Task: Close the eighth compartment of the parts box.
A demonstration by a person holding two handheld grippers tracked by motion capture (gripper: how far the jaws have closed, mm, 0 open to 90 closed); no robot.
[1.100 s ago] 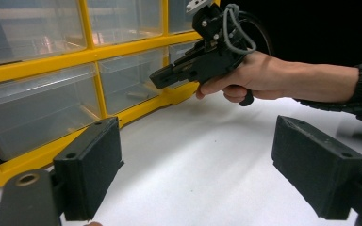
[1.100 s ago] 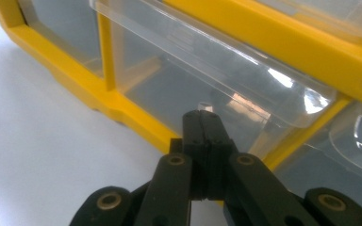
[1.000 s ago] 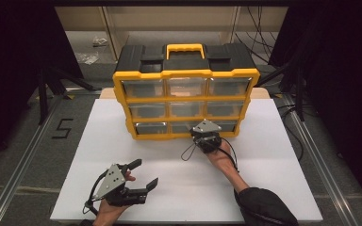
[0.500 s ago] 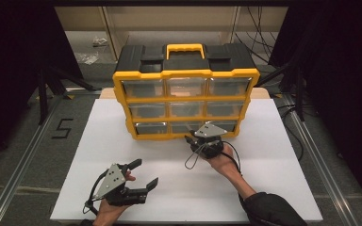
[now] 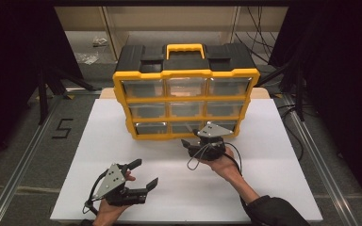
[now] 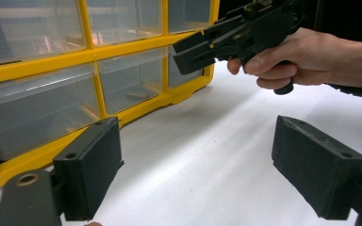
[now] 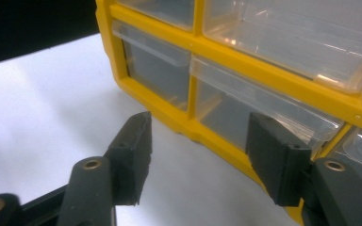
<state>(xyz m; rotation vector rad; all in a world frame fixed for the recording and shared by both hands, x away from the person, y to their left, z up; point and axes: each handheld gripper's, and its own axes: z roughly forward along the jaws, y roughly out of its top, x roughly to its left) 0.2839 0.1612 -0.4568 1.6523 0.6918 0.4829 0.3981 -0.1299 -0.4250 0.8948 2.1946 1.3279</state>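
A yellow organizer cabinet (image 5: 186, 101) with a black top, a yellow handle and three rows of clear drawers stands at the back of the white board. My right gripper (image 5: 188, 143) hovers just in front of its bottom row, near the middle drawer (image 7: 245, 113). Its jaws have just been opening and stand apart with nothing between them (image 7: 202, 155). My left gripper (image 5: 143, 173) is held near the board's front edge, open and empty (image 6: 202, 165). In the left gripper view the right gripper (image 6: 226, 35) is in a hand ahead. A small pale item (image 6: 136, 95) lies inside a bottom drawer.
The white board (image 5: 283, 155) has bare room left, right and in front of the cabinet. Metal rails (image 5: 23, 160) run along both sides on the grey floor, with a "5" mark (image 5: 62, 128) at left. Shelving and cables stand behind the cabinet.
My right gripper drew back a little from the cabinet's bottom row toward the person, and its jaws went from shut to open. The left gripper stayed where it was.
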